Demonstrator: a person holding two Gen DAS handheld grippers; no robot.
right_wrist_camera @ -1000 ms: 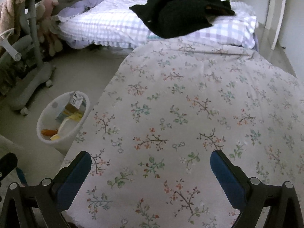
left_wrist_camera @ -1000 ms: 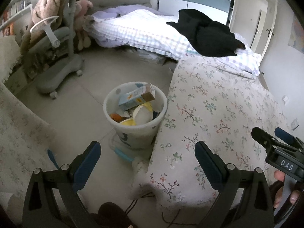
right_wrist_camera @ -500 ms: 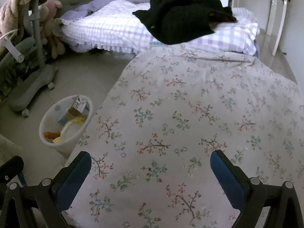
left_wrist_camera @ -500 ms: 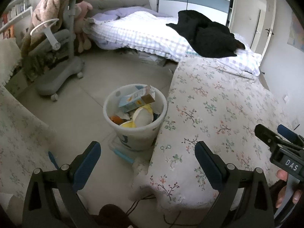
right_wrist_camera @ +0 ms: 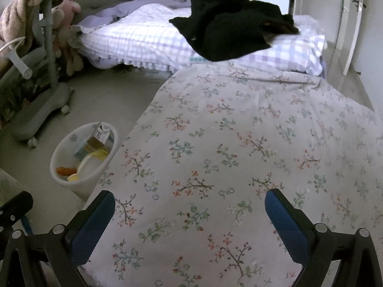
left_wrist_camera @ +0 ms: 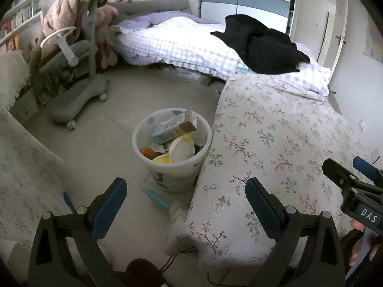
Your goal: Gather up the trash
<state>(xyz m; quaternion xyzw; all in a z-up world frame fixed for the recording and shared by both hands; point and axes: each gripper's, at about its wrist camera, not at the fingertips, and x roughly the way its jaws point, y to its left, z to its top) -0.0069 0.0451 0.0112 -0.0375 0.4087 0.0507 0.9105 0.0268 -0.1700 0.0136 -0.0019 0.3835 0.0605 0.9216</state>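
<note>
Holding both tools above the floral-covered surface [right_wrist_camera: 239, 143], you have each one released and carrying nothing. Left gripper [left_wrist_camera: 186, 192]: jaws spread wide, blue pads apart, aimed over the near corner of the surface and the floor beside it. Right gripper [right_wrist_camera: 190, 205]: jaws equally wide, hovering over the floral cloth, no contact visible; it also shows at the right edge of the left wrist view [left_wrist_camera: 354, 181], with your fingers [left_wrist_camera: 356, 246] partly visible below it.

Trash bin [left_wrist_camera: 172, 153]: white, round, standing on the tiled floor [left_wrist_camera: 95, 148] and touching the left edge of the surface. Contents, seen from above: a light blue carton [left_wrist_camera: 173, 126] leaning across the top with its brown end at the rim, a white and yellow container [left_wrist_camera: 178, 149] below it, something orange [left_wrist_camera: 148, 153] at the left side. Bin looks close to full.

Beside the bin's base on the floor lies a clear flat item with a light blue strip [left_wrist_camera: 155, 196]; identity unclear.

Behind: bed with checked quilt [left_wrist_camera: 182, 45], black garment [left_wrist_camera: 261, 45] lying on it, grey wheeled chair [left_wrist_camera: 71, 76] at left
</note>
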